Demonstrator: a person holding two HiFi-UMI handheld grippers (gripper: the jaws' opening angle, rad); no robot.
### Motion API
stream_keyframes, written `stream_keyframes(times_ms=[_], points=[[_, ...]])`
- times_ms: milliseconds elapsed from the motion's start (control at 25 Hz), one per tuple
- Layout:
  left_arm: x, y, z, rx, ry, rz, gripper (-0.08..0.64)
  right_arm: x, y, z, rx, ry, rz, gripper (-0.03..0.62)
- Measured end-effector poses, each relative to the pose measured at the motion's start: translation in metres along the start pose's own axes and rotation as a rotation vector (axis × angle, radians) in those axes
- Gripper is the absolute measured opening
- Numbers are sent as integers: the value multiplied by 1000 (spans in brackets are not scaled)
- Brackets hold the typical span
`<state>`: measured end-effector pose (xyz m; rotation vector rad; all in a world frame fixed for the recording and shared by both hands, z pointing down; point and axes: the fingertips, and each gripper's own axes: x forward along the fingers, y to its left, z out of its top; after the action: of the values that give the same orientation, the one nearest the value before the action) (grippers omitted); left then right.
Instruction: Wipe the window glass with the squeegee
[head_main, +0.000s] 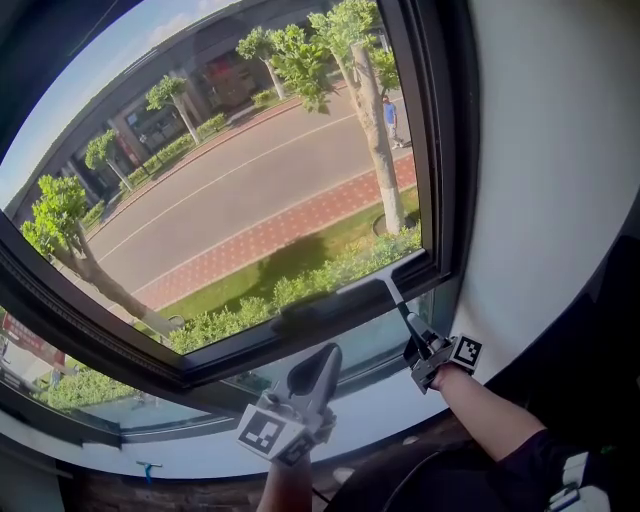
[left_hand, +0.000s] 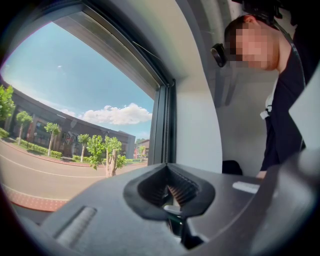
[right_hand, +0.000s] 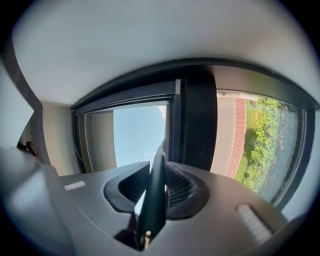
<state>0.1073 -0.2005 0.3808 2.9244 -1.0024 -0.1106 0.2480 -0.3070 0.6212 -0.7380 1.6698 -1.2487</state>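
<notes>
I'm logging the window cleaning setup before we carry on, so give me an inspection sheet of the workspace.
Surface: window glass in a dark frame, with a white sill below.
Job's things: squeegee, blade low on the glass along the bottom of the frame.
Clutter: small blue item on the sill, too small to tell.
Grippers: right gripper shut on the squeegee; left gripper shut, empty.
Cables: nothing seen.
Surroundings: white wall at right; street, trees and hedge outside.
</notes>
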Motion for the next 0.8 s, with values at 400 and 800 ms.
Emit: stream_keyframes(times_ms=[400,800], points=[[1,-2,-5,-2,1,-3,3,7,30,0,-42,17,81,98],[2,-5,-9,-5,-7,-21,3,23,98,3,-88,3,262,98]])
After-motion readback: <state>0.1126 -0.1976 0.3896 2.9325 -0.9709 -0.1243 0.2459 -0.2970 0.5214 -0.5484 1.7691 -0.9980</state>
